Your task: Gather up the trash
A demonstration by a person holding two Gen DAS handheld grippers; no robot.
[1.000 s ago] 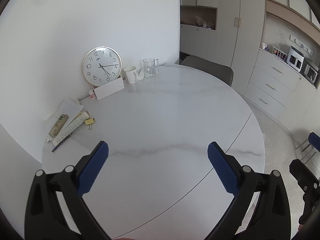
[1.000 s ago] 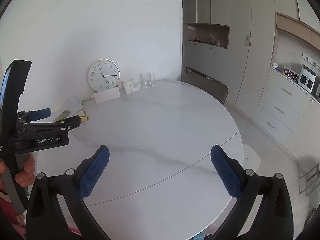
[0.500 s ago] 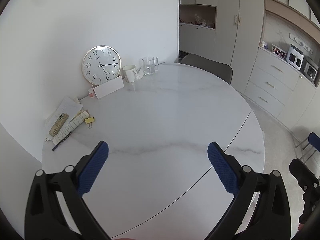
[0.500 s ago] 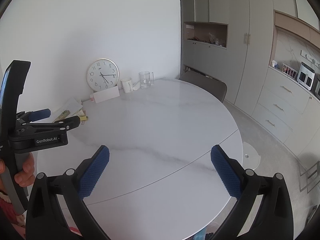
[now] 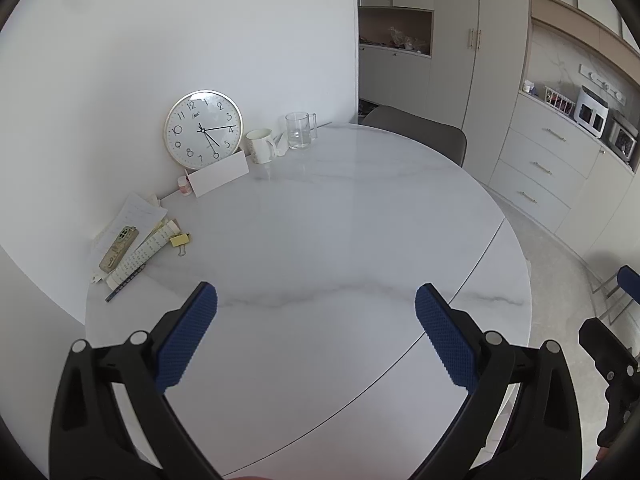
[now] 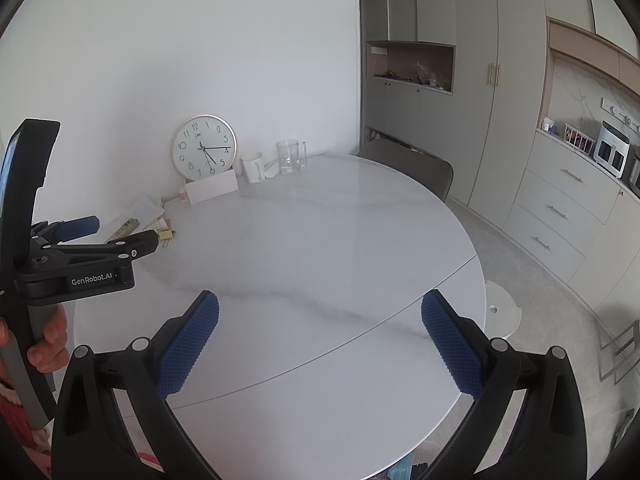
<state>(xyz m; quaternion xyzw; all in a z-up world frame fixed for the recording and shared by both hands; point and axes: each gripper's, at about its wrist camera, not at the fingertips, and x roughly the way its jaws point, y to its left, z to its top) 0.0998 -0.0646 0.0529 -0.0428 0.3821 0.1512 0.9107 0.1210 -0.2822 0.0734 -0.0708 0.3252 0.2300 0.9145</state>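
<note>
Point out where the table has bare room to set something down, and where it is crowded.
Bare: the broad middle of the table, from the glass mug and chair forward to both open grippers, left and right. Crowded: the wall side, with the clock, white cup, card and papers with a phone case.

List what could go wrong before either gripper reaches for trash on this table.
1. The paper pile carries a phone and a pen; a sweep with the open left gripper might grab those as trash.
2. The glass mug and white mug stand close together by the crumpled tissue; reaching there with the open right gripper could tip one.
</note>
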